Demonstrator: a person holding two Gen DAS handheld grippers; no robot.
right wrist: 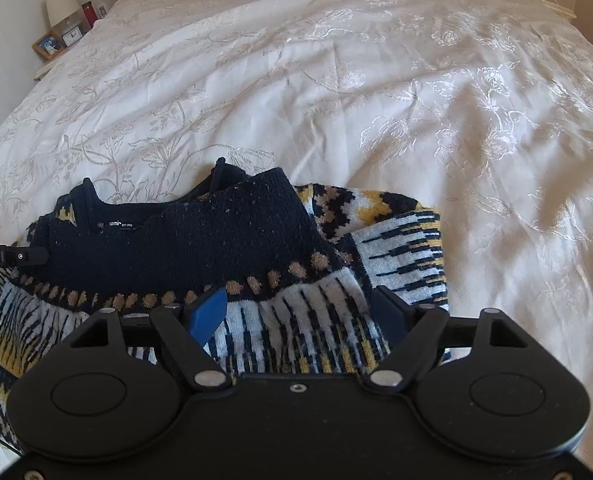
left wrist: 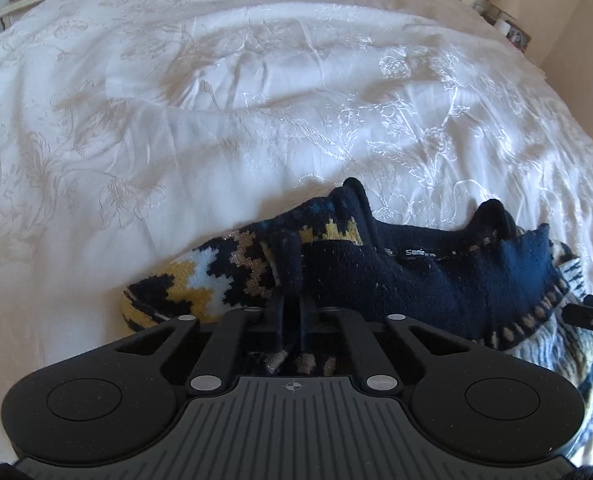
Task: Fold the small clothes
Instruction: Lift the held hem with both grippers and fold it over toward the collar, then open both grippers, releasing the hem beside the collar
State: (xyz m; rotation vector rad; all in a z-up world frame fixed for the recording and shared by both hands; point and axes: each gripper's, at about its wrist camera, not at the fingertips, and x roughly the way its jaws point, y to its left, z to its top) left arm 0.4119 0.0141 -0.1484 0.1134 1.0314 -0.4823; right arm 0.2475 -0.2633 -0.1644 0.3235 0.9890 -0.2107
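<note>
One sweater (right wrist: 200,240) lay on the bed (right wrist: 376,80), low in both frames. The left gripper (left wrist: 291,312) pinched its dark fold. The right gripper (right wrist: 300,308) was spread apart over it.

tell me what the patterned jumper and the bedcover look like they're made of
The navy, yellow and white patterned jumper looks like chunky knitted wool or acrylic: visible stitch blocks, fuzzy matte surface, small pills. The white floral bedcover looks like smooth woven cotton or satin-blend, with embroidered flowers catching a sheen; exact fibre is unclear.

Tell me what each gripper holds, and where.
Left gripper: shut on a dark fold of the knitted sweater. Right gripper: open, holding nothing.
</note>
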